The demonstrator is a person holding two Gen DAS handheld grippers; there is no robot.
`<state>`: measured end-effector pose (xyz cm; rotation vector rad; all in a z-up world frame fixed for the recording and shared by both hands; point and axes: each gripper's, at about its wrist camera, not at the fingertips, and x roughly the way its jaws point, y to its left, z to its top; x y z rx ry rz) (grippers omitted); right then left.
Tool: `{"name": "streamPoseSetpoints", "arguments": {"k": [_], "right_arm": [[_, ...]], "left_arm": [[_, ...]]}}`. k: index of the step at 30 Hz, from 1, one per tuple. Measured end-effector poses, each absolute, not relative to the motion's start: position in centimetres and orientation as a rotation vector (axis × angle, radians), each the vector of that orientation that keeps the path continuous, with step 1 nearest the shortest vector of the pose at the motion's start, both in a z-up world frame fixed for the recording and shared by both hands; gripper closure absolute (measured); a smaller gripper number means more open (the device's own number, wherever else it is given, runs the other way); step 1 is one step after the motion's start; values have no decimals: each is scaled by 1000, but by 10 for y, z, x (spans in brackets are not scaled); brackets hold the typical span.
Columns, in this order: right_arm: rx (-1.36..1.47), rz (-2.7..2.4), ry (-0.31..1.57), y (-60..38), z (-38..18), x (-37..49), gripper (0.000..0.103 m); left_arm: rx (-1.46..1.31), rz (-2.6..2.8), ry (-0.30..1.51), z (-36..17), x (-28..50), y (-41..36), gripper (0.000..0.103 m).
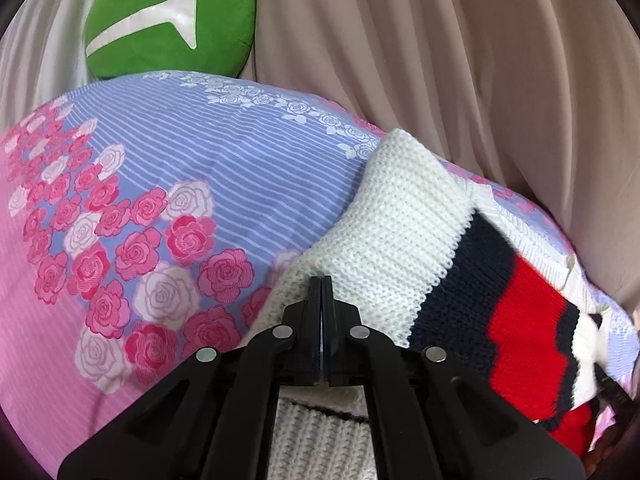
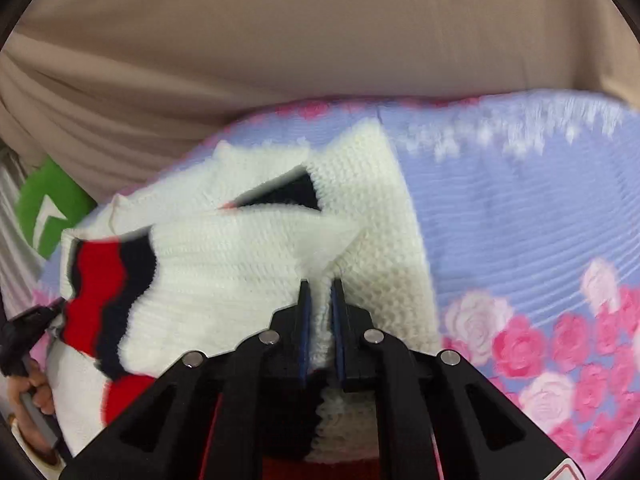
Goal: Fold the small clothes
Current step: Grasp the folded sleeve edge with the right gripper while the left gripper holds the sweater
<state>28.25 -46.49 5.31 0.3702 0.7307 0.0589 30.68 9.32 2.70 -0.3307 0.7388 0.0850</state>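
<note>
Right now both my grippers have hold of the white knitted sweater (image 1: 404, 220), which lies on the floral bedsheet (image 1: 160, 168) with its navy and red stripes off to the right of my left jaws. My left gripper (image 1: 321, 280) looks fully pinched together, fingertips meeting over a thin edge of white knit, though how much cloth is really caught between them I cannot tell for sure. My right gripper (image 2: 320, 284) stands at a narrow gap with a thick bunch of the same sweater (image 2: 248, 248) wedged between the blue-lined fingers (image 2: 305, 320), so the gap is simply as wide as the doubled fabric.

I judge I am partway through a fold: ahead of my right jaws a white part lies lapped over the body, with a dark slit of stripe showing beneath, and gripping at two spots lets me carry one edge across evenly instead of dragging it skew. Blur in the right view hides finer detail.

Beyond the sheet hangs a beige curtain (image 1: 460, 60), and a green plush cushion (image 1: 172, 20) sits far ahead-left of my left jaws, well apart from the sweater
</note>
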Motion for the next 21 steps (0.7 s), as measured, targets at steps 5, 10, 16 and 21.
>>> {"name": "streamPoseSetpoints", "arguments": {"k": [5, 10, 16, 21], "right_arm": [[253, 68, 641, -454, 77, 267, 94], [396, 56, 749, -484, 55, 279, 93], [360, 80, 620, -456, 94, 229, 81], [171, 245, 735, -375, 79, 253, 84]], "left_arm": [[-339, 82, 736, 28, 305, 94, 102], [-330, 82, 737, 29, 303, 92, 102], [-282, 36, 739, 39, 276, 77, 92], [-180, 34, 807, 36, 264, 44, 81]]}}
